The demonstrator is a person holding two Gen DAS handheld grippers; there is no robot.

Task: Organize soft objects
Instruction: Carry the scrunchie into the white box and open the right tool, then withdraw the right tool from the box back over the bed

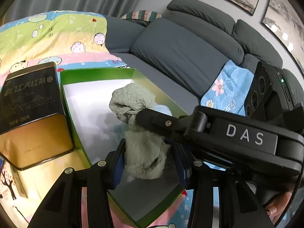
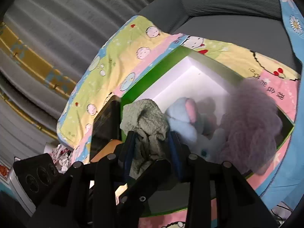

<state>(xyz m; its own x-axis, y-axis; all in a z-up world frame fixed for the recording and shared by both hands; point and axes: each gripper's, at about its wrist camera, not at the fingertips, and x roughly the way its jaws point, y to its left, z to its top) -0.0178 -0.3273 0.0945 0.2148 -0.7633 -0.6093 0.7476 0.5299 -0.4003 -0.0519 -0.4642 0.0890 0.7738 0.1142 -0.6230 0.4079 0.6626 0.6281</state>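
Over the green box (image 1: 98,74), left wrist view: the left hand-held gripper (image 1: 148,157) is clamped on the green towel (image 1: 140,148) at 6 o'clock; the right hand-held gripper (image 1: 139,116) pinches it above.
Tea tin (image 1: 30,102): 9 o'clock, beside the box.
Right wrist view: right hand-held gripper (image 2: 152,144) grips the towel; blue plush (image 2: 182,121) and purple plush (image 2: 252,121) at 3 o'clock inside.

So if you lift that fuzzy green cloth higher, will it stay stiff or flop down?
Probably flop: the green cloth already sags and bunches between both tongs, left and right. It looks light and fluffy, likely not slippery, since its nubby surface gives the pads something to catch.
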